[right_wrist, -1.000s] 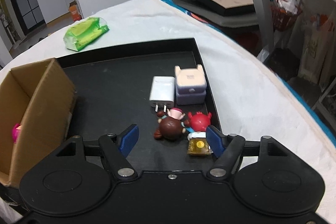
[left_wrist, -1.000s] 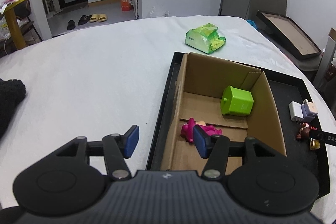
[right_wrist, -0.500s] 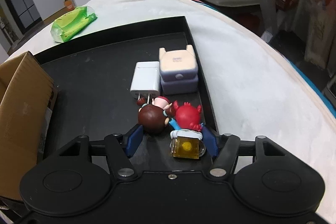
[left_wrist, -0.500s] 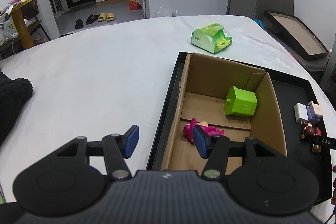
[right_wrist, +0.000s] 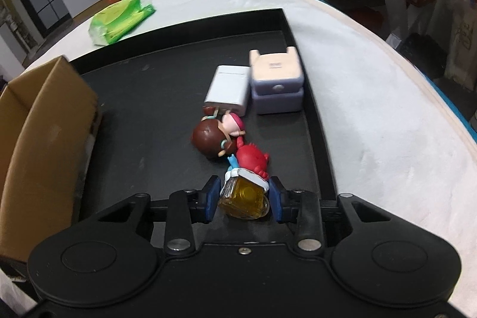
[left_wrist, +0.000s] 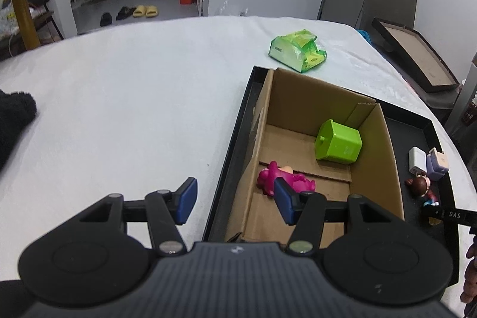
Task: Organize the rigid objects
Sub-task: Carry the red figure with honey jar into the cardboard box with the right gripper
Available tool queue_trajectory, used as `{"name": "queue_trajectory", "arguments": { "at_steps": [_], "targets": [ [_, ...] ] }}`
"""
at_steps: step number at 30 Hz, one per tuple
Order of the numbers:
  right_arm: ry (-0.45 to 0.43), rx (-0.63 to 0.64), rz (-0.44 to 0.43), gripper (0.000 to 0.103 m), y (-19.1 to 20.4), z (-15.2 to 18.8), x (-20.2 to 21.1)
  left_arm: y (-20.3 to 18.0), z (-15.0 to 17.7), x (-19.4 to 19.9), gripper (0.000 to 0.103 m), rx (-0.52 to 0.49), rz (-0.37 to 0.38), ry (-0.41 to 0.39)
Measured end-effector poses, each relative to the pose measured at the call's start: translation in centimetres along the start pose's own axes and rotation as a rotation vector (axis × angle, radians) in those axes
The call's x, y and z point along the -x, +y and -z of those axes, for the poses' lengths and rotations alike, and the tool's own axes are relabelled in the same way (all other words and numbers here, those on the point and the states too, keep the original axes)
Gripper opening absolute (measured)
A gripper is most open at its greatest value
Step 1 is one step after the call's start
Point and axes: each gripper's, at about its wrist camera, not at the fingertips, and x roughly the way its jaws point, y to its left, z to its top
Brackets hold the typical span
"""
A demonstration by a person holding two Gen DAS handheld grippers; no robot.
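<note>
Red figurine (right_wrist: 252,161) between right gripper (right_wrist: 243,198) jaws; "DAS" lettering (left_wrist: 454,215) nearby.

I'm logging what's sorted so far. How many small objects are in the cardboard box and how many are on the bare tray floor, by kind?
In the cardboard box:
Green cube: 1
Pink toy: 1
On the black tray:
White charger: 1
Lavender boxy gadget: 1
Brown-haired figurine: 1
Red figure on amber base: 1
Total: 6
</note>
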Motion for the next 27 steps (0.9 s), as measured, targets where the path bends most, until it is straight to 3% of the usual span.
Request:
{"name": "queue_trajectory", "arguments": {
  "at_steps": [27],
  "targets": [
    [-0.070,0.068,-0.045,0.033,7.3,-1.2,6.6,2.6,0.9,-1.0,0.055,0.041,0.117,0.001]
  ]
}}
